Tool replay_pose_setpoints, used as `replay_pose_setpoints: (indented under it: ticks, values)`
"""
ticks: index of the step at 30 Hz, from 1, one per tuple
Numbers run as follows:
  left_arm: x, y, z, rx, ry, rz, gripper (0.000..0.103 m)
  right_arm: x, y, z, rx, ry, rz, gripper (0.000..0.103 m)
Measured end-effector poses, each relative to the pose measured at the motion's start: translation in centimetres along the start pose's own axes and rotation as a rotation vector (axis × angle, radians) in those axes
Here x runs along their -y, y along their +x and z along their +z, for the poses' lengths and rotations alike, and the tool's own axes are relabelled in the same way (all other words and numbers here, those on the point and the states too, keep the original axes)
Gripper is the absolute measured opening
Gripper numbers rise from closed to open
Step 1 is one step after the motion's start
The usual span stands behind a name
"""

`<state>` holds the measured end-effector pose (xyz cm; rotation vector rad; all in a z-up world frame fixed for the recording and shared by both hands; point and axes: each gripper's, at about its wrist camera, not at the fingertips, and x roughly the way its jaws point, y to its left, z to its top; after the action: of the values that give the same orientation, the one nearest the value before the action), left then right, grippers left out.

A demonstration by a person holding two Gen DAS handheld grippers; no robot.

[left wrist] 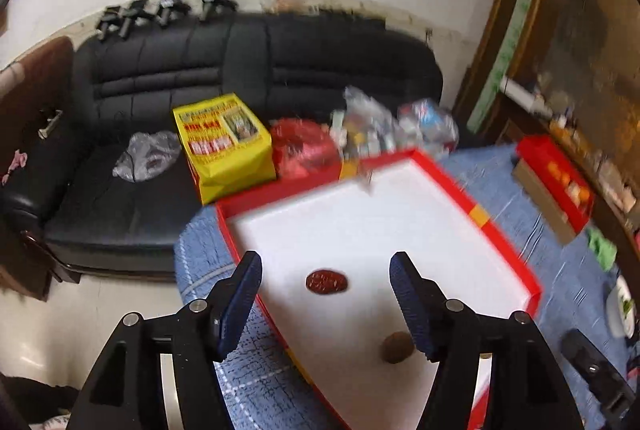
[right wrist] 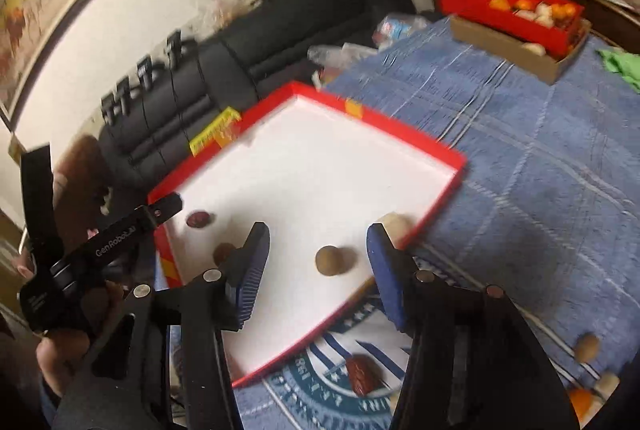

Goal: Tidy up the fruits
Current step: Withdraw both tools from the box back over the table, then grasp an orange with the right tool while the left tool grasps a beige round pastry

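Note:
A red-rimmed tray with a white floor (left wrist: 360,213) (right wrist: 320,157) lies on the blue cloth. In the left wrist view a dark red date (left wrist: 326,281) rests on it, right under my open left gripper (left wrist: 326,264). A brown round fruit (left wrist: 394,348) lies beside the right-hand finger. In the right wrist view my right gripper (right wrist: 318,236) stands open above another brown round fruit (right wrist: 330,260), with no pad touching it. The date (right wrist: 199,219) and a half-hidden brown fruit (right wrist: 222,252) lie further left. A pale fruit (right wrist: 394,224) sits at the tray rim.
On the cloth outside the tray lie a red date (right wrist: 364,374) and several small fruits (right wrist: 586,348). A red box of oranges (right wrist: 516,9) on cardboard stands far right. A black sofa (left wrist: 240,69) with bags is behind. A hand (right wrist: 60,358) grips the left tool.

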<state>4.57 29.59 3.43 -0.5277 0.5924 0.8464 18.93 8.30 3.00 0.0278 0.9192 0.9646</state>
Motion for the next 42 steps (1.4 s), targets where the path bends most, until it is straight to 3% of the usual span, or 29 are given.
replay_pose_setpoints:
  ticks: [7,12,15,19,22,27,31,34,39,42]
  values:
    - [3.2,-6.2,-2.1,0.133,0.065,-0.108,0.074,2.1,-10.1,-0.8,0.172,-0.022,-0.045,0.051]
    - [8.0,-7.1,-7.0,0.089,0.232,-0.194,0.074,8.1,-16.9,-3.6,0.264,0.075,-0.171,0.055]
    - [10.8,-6.7,-10.6,0.031,0.341,-0.232,0.075,12.7,-18.5,-6.7,0.224,0.179,-0.231,0.055]
    - [13.3,-6.2,-14.9,-0.043,0.462,-0.275,0.075,15.7,-18.4,-10.9,0.136,0.247,-0.270,0.055]
    - [13.9,-5.8,-16.4,-0.077,0.506,-0.280,0.075,14.5,-17.5,-13.1,0.075,0.178,-0.278,0.055]
    - [13.8,-4.9,-16.9,-0.128,0.537,-0.275,0.075,10.1,-13.5,-12.8,-0.007,-0.004,-0.234,0.055]
    - [13.4,-4.4,-17.1,-0.154,0.556,-0.285,0.075,8.6,-10.7,-12.1,-0.037,-0.076,-0.282,0.054]
    - [13.7,-3.9,-17.4,-0.173,0.567,-0.293,0.075,8.3,-9.3,-12.1,-0.066,-0.095,-0.288,0.033]
    - [15.3,-2.9,-17.3,-0.194,0.568,-0.296,0.074,8.4,-9.2,-12.5,-0.055,-0.116,-0.303,0.031]
    - [16.1,-2.0,-17.6,-0.234,0.595,-0.287,0.057,8.7,-9.3,-12.5,-0.048,-0.104,-0.288,0.031]
